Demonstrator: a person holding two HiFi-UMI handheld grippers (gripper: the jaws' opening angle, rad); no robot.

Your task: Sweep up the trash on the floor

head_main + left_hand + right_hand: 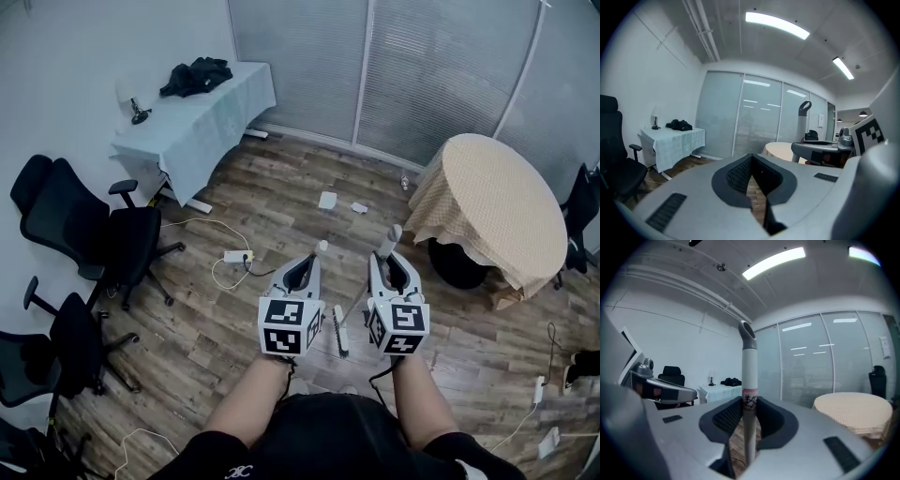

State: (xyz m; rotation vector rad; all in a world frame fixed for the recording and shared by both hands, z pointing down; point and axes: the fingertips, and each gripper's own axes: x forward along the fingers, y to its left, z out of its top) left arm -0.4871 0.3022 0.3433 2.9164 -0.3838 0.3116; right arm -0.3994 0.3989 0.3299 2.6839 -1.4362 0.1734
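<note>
Two pieces of white paper trash (327,200) (359,207) lie on the wood floor, well ahead of both grippers. My right gripper (391,267) is shut on a white broom handle (388,240) with a grey top; the same broom handle (749,380) stands upright between the jaws in the right gripper view. The pole slants down to a white bar (340,330) low between the grippers. My left gripper (305,267) is level with the right one, and in its own view my left gripper (751,161) has its pads meeting with nothing between them. A small white bit (322,247) shows just past its tip.
A round table (502,211) under a beige cloth stands at the right. A long table (192,122) with black clothing (195,75) is at the back left. Black office chairs (103,239) line the left side. A power strip with cable (236,256) lies ahead left; more cables (539,389) lie right.
</note>
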